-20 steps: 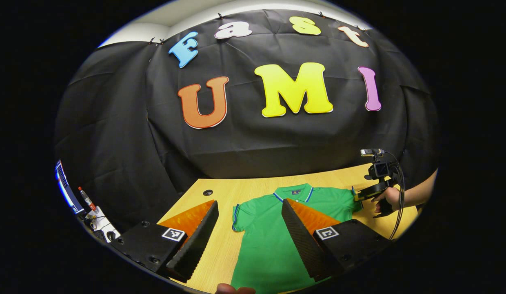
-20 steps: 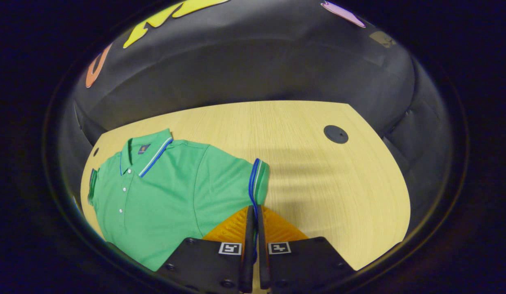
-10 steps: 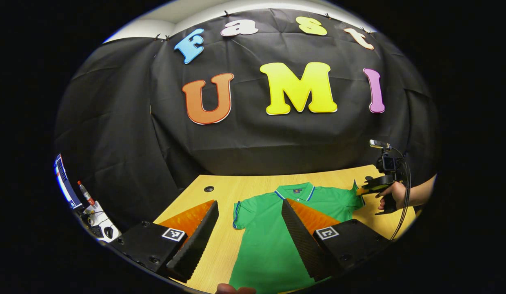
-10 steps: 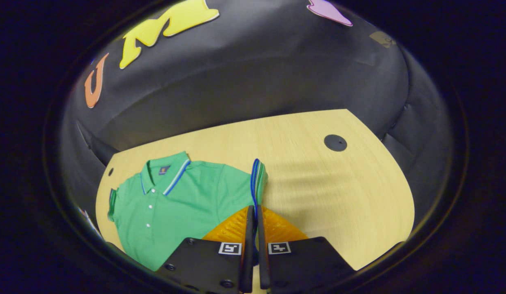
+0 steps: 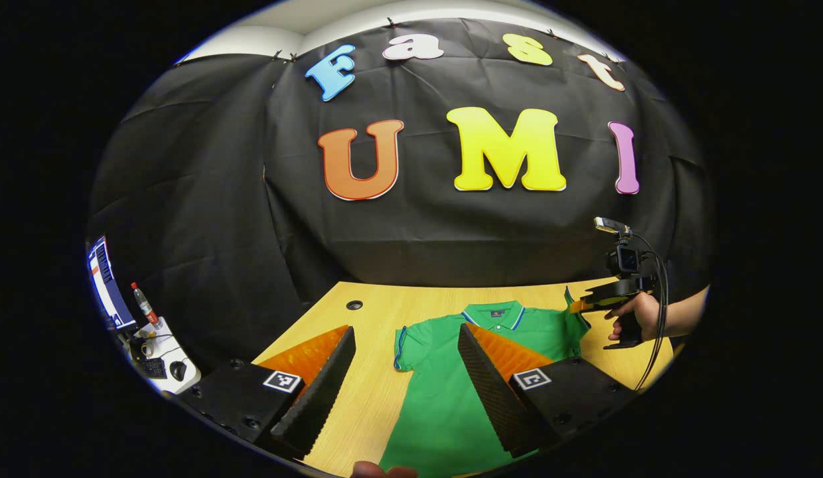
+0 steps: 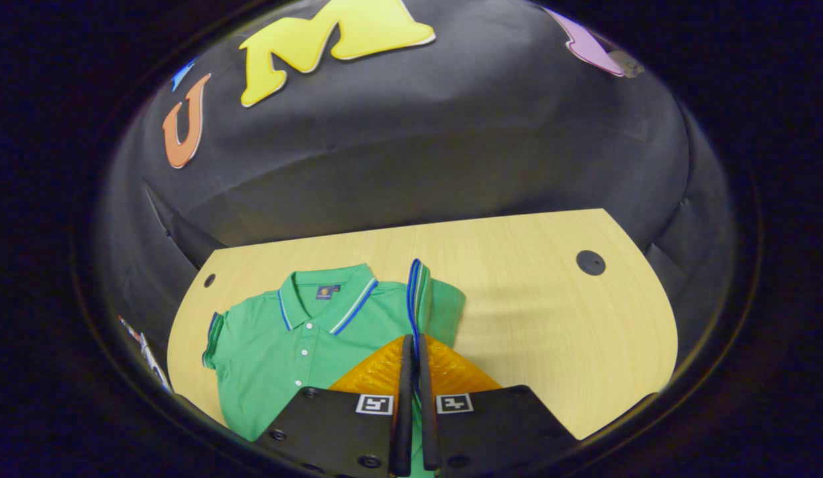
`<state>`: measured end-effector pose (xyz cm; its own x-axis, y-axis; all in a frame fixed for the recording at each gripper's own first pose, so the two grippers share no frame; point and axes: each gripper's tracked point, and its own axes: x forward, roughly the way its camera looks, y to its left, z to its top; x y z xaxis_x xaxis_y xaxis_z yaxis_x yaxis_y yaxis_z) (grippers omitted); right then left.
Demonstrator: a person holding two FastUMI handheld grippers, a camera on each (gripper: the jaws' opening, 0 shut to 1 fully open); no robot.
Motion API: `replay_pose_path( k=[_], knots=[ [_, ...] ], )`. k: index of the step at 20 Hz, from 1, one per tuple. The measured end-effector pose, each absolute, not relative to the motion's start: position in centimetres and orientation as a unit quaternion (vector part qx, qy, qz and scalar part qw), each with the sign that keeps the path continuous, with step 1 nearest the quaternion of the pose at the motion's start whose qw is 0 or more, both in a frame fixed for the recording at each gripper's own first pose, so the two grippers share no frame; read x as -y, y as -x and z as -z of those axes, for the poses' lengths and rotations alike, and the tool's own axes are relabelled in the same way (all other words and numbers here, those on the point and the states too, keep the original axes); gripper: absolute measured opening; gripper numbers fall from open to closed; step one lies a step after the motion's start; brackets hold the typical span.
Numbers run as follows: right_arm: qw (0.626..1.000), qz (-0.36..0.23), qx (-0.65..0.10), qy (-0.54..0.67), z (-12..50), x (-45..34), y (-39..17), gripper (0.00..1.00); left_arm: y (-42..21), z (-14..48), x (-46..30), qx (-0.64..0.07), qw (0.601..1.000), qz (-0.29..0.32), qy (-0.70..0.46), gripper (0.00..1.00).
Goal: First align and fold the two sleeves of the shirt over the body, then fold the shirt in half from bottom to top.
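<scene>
Right gripper (image 6: 411, 372) raised sleeve (image 6: 421, 299) higher, fingers clamped on it, left gripper (image 5: 405, 385) fingers apart over shirt (image 5: 445, 398)

Green shirt on the table, one sleeve lifted

We see our left gripper (image 5: 405, 372) spread wide over the shirt (image 5: 445, 398) on the wooden table (image 5: 385, 312). Farther off, a hand (image 5: 640, 318) holds the right gripper (image 5: 581, 307) at the raised sleeve (image 5: 572, 312).

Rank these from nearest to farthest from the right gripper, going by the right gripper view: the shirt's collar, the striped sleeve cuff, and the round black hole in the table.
1. Striped sleeve cuff: pinched between the right gripper fingers.
2. Collar: up and left.
3. Round black hole: far right of the table.
</scene>
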<state>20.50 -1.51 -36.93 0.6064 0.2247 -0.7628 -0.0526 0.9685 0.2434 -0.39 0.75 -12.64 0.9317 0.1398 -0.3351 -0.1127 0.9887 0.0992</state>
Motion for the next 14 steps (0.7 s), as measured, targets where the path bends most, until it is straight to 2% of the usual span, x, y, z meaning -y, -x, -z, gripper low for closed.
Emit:
replay_pose_path(
  k=[9, 11, 12, 13, 14],
  knots=[
    [0.887, -0.105, -0.443, -0.076, 36.9, -4.1, -20.1, 0.10, 2.4, 12.7, -5.6, -0.180, 0.978, -0.103, -0.017, 1.00],
    [0.890, -0.102, -0.437, -0.080, 36.0, -4.0, -19.9, 0.30, 2.6, 12.9, -6.5, -0.182, 0.977, -0.108, -0.006, 1.00],
    [0.893, -0.104, -0.429, -0.084, 35.3, -4.0, -19.7, 0.48, 2.6, 12.8, -6.7, -0.179, 0.978, -0.108, -0.003, 1.00],
    [0.898, -0.104, -0.421, -0.081, 34.6, -3.8, -19.6, 0.58, 2.5, 12.8, -6.7, -0.177, 0.978, -0.106, -0.002, 1.00],
    [0.903, -0.101, -0.412, -0.073, 34.0, -3.4, -19.2, 0.76, 2.5, 12.8, -6.9, -0.177, 0.979, -0.102, -0.004, 1.00]
  ],
)
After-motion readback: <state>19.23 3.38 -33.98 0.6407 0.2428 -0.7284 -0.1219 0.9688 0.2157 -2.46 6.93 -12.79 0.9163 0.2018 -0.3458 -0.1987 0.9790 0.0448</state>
